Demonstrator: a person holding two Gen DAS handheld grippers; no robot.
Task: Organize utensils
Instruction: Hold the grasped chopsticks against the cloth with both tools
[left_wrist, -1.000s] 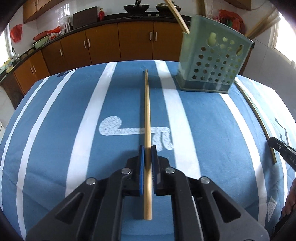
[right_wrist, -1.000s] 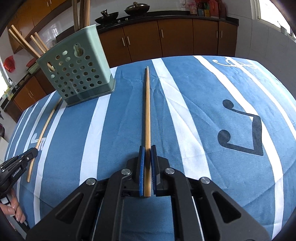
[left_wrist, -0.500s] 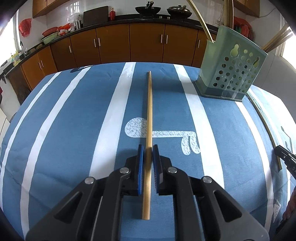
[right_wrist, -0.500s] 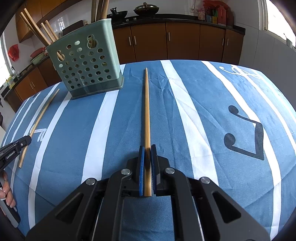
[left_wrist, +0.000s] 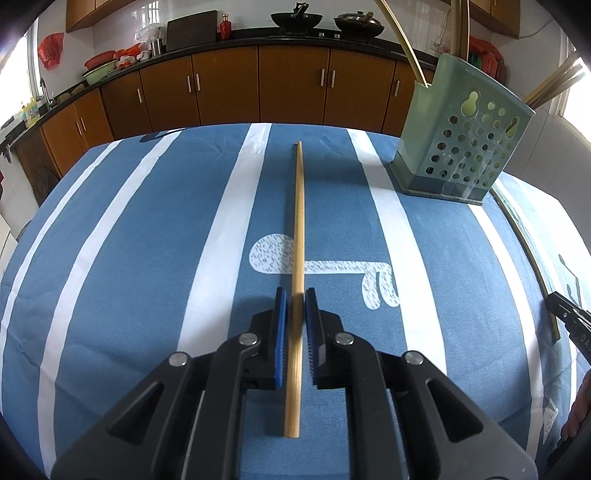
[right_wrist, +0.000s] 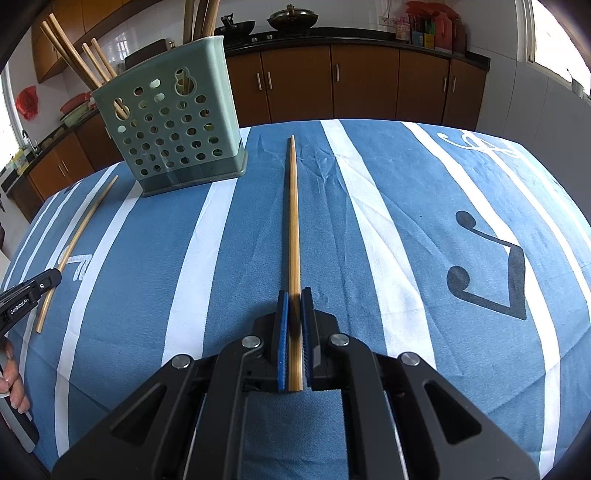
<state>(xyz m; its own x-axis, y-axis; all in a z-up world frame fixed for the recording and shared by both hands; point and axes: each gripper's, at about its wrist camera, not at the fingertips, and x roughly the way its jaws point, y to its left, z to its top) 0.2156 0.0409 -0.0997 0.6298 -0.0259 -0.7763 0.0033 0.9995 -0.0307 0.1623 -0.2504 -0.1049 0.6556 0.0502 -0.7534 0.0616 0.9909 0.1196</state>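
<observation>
1. Left gripper (left_wrist: 294, 295): blue pads parted a little, a chopstick (left_wrist: 297, 236) lying loose between them on the blue striped cloth (left_wrist: 147, 258).
2. Right gripper (right_wrist: 294, 293): pads nearly closed around another chopstick (right_wrist: 292, 221); actual contact unclear.
3. Green utensil holder (right_wrist: 173, 129) stands beyond, holding several chopsticks.

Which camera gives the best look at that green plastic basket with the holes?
The right wrist view: the green perforated plastic basket stands large and whole, wooden chopsticks poking out. In the left wrist view it sits near the right edge, backlit by the window.
</observation>
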